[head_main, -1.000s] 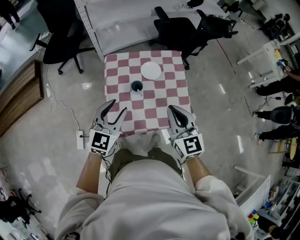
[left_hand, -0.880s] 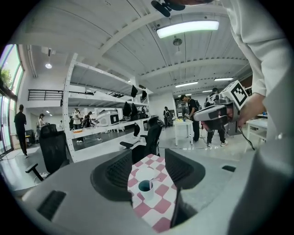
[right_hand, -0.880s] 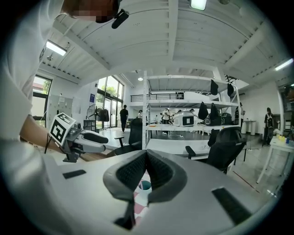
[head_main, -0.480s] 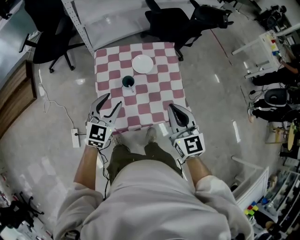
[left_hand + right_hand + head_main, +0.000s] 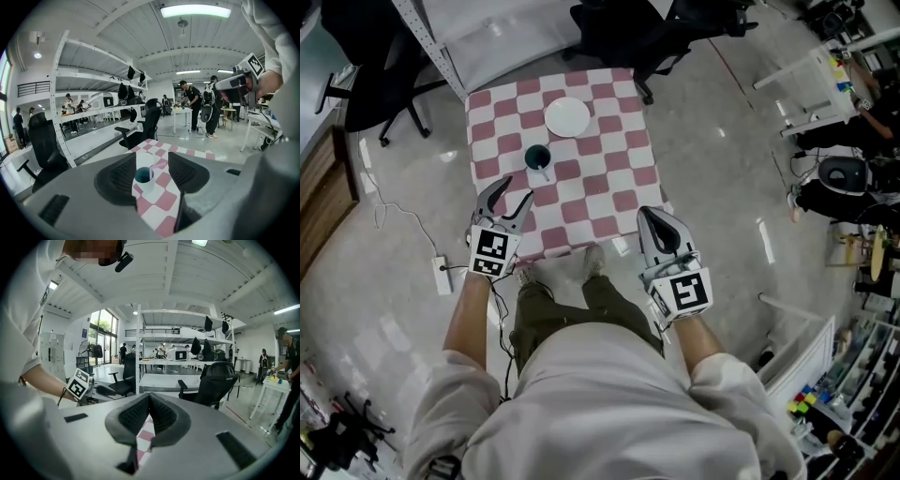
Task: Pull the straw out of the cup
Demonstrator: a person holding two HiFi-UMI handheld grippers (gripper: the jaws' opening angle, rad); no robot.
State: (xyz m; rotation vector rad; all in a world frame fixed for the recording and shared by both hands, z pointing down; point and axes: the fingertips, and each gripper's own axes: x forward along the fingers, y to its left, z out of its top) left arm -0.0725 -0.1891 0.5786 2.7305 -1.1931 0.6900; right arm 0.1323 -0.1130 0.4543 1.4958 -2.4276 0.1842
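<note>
Left gripper (image 5: 514,190) first, head view: jaws spread wide (they have just been opening), nothing between them. Its tips sit by the table's near left corner, at 7 o'clock from the cup (image 5: 537,157) and apart from it. Right gripper (image 5: 647,216): jaws pressed together, empty, at the near right corner, 4 o'clock from the cup and well apart. Cup stands upright on the pink-and-white checked table (image 5: 614,173), left of centre, dark teal inside. Straw (image 5: 546,172) sits in it, leaning out over the rim toward 5 o'clock. White plate (image 5: 568,116) at 1 o'clock from the cup, near but not touching. Black office chairs (image 5: 614,28) beyond the far edge at 12 o'clock.

Left gripper view: both ribbed pads stand apart, the cup framed in the gap between them, well ahead of the tips and untouched. Pink straw tilts toward 2 o'clock out of the cup; plate just behind it.

Right gripper view: pads meet at the tips, nothing held. A strip of checked cloth shows below them at 6 o'clock. Left gripper's marker cube sits at 9 o'clock, at the end of the person's forearm (dark band on the wrist).
</note>
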